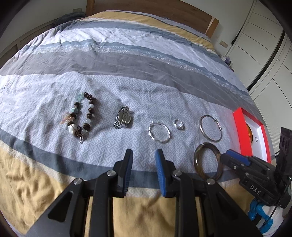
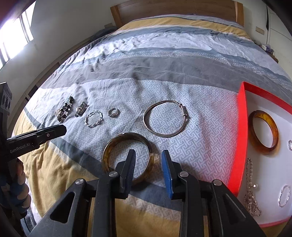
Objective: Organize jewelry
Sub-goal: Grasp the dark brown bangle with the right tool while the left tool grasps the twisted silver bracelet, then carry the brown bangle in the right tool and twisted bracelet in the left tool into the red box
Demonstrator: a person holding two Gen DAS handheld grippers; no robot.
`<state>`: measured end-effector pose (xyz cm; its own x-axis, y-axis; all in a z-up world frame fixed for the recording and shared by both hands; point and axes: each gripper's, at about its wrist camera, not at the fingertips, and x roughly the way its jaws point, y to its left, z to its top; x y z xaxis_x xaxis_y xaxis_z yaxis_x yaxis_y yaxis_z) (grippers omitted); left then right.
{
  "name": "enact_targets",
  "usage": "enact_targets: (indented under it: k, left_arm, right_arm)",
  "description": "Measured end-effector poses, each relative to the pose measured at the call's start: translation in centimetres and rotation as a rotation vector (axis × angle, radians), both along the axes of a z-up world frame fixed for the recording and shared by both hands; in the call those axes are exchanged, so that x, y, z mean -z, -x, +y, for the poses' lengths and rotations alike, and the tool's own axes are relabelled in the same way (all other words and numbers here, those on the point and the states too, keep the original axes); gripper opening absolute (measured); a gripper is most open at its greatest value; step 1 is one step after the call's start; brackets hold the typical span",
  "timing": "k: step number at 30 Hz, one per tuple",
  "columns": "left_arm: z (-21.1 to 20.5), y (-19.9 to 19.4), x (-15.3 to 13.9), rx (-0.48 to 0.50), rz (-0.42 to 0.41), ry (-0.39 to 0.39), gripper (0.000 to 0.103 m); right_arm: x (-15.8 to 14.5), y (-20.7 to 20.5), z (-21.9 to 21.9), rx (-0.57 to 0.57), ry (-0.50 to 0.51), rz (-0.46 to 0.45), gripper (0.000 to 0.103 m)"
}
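Jewelry lies in a row on the bedspread: a beaded bracelet (image 1: pixel 81 116), a watch (image 1: pixel 123 117), a twisted silver bangle (image 1: pixel 159 131), a ring (image 1: pixel 179 124), a thin silver bangle (image 1: pixel 211 128) and a dark brown bangle (image 1: pixel 208 160). My left gripper (image 1: pixel 144 155) is open and empty, hovering in front of the twisted bangle. My right gripper (image 2: pixel 148 155) is open, its left finger over the brown bangle (image 2: pixel 127 158) and the bangle's right rim between the fingers. A red box (image 2: pixel 239 138) at the right holds an amber bangle (image 2: pixel 265 132), a chain and small rings.
The bed's wooden headboard (image 2: pixel 175 9) stands at the far end. Wardrobe doors (image 1: pixel 264 36) line the right wall. A window (image 2: pixel 14 36) is at the left. The thin silver bangle (image 2: pixel 165 118) lies just beyond the brown one.
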<state>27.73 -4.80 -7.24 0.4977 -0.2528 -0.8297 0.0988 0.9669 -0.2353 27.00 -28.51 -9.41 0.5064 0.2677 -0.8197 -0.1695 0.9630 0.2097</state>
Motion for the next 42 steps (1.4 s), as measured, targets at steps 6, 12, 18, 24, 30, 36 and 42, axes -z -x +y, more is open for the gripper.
enact_targets:
  k: [6,12,18,24,30,36,42]
  left_arm:
    - [-0.9,-2.2,1.4,-0.019,0.027,0.027,0.024]
    - [-1.7,-3.8,2.8,-0.051,0.053,0.041,0.024]
    - [-2.6,-4.8,4.4,-0.090,0.088,-0.036,0.012]
    - [-3.7,-4.8,4.8,-0.087,0.076,-0.085,0.006]
    - [-3.3,-3.6,3.8,-0.106,0.058,-0.078,0.004]
    - [-2.1,-1.3,1.9,-0.122,0.034,-0.068,0.004]
    - [0.4,1.6,-0.8,-0.154,0.000,-0.077,0.004]
  right_arm:
    - [1.7,-1.2,0.4,-0.027,0.011,0.028,0.023]
    - [2.6,-1.4,0.3,-0.043,0.000,0.031,0.023]
    - [3.1,-1.7,0.3,-0.042,-0.005,0.031,0.022]
    - [3.6,-2.0,1.2,-0.053,0.044,0.029,0.022]
    - [3.1,-1.4,1.4,-0.036,0.062,-0.005,0.011]
    - [1.1,0.4,1.5,-0.026,0.095,-0.060,0.009]
    - [-2.7,2.5,1.6,-0.007,0.123,-0.127,0.009]
